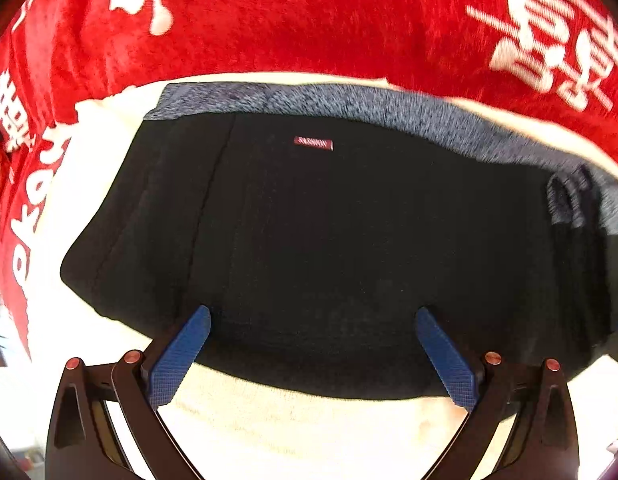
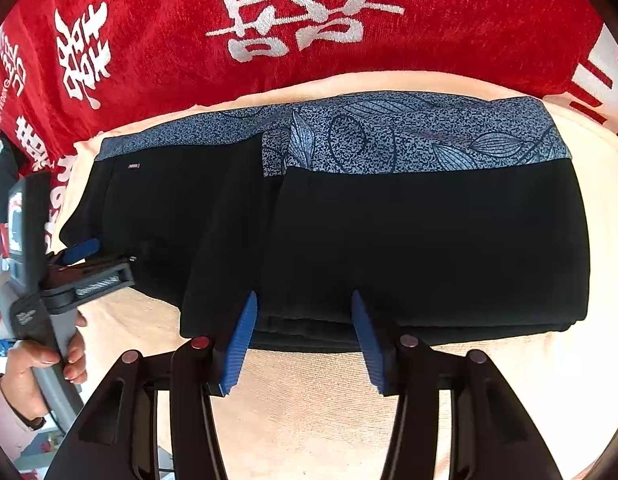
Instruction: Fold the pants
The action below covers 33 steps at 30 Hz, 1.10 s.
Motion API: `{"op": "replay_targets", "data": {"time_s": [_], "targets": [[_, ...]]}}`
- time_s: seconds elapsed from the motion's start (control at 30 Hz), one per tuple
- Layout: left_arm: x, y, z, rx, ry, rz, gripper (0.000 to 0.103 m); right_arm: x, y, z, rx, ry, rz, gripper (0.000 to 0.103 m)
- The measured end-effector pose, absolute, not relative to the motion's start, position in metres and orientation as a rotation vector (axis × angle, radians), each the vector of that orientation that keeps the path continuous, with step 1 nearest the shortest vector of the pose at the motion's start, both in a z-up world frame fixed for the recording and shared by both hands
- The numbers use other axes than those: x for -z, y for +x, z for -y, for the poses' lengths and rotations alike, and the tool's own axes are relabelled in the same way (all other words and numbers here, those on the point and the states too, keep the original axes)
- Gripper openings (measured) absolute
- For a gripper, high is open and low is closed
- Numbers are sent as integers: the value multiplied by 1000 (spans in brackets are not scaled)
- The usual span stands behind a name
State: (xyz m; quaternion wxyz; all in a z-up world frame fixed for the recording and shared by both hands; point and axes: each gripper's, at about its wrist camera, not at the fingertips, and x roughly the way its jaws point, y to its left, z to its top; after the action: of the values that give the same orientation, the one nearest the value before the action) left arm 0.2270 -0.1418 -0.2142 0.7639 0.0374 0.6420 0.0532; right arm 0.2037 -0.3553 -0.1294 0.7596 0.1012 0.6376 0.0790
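Note:
Black pants with a blue patterned waistband lie folded in layers on a cream towel. A small red label shows on the left part. My right gripper is open, its blue fingers at the near edge of the folded stack, holding nothing. My left gripper is open wide over the near edge of the pants. It also shows at the left of the right wrist view, by the pants' left end.
A red blanket with white characters lies behind the towel. The person's hand holds the left gripper's handle at the left edge. Clutter shows beyond the left edge of the surface.

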Motion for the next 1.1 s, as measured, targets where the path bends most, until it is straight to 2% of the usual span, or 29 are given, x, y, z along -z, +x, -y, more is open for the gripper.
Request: {"op": "replay_targets", "data": {"time_s": [0.27, 0.43, 0.6, 0.83, 1.1], "targets": [[181, 213, 99, -45, -150, -1360, 103, 130, 205, 351, -169, 196, -1396, 56], [156, 183, 46, 4, -465, -1261, 103, 131, 205, 349, -166, 184, -1402, 56], [162, 159, -8, -8, -718, -1230, 103, 133, 205, 348, -167, 170, -1403, 56], [182, 160, -42, 2, -849, -1191, 103, 133, 205, 346, -169, 153, -1404, 56], [192, 193, -30, 0, -871, -1167, 103, 133, 203, 345, -177, 134, -1397, 56]]}}
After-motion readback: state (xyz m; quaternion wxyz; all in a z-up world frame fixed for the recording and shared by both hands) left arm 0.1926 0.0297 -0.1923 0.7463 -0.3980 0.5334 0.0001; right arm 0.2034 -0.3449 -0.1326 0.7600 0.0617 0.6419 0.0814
